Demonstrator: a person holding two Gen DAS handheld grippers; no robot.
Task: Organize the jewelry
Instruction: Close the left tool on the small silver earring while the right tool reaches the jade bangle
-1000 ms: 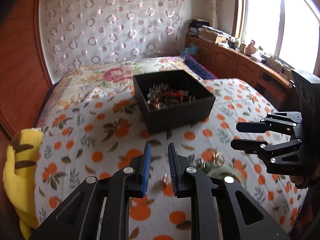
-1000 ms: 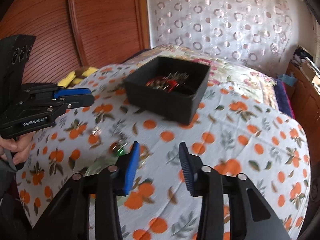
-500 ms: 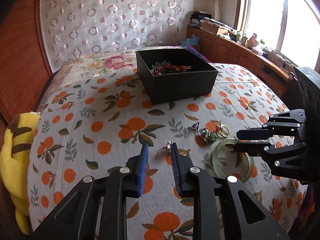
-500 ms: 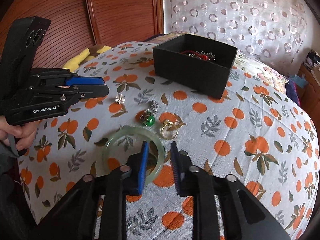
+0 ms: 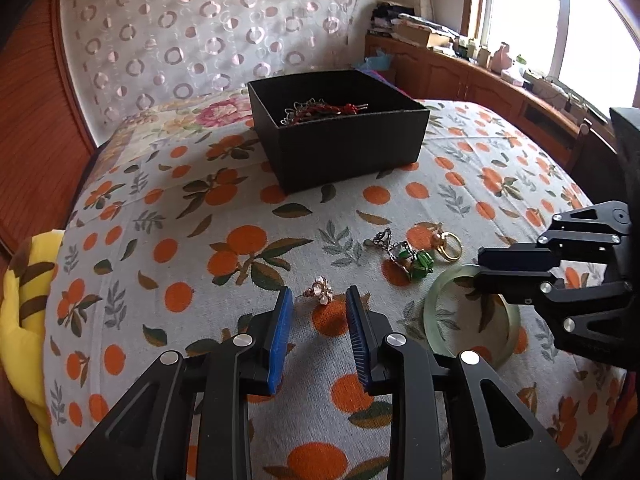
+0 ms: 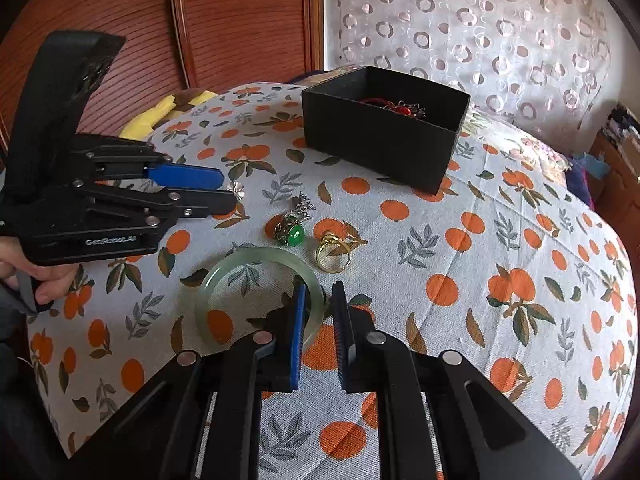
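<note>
A pale green jade bangle (image 6: 240,258) lies flat on the orange-print bedspread. My right gripper (image 6: 319,292) straddles its near rim, jaws closing, with a thin gap still showing at the right pad. In the left wrist view the right gripper (image 5: 478,268) sits over the bangle (image 5: 430,312). My left gripper (image 5: 319,300) is low over a small pearl flower ornament (image 5: 320,294), which lies at its tips while the jaws open. A green bead pendant (image 5: 416,260) and a gold ring (image 5: 448,244) lie between the two. The black box (image 5: 352,148) behind holds red and silver pieces.
A yellow plush toy (image 5: 20,308) lies at the bed's left edge by the wooden panelling. A cluttered wooden cabinet (image 5: 480,80) runs under the window on the right. A person's hand (image 6: 48,284) holds the left gripper's handle.
Both grippers have sunk toward the bedspread. The right jaws have narrowed and now straddle the bangle's rim. The left jaws have widened a little, with the flower ornament at their tips.
</note>
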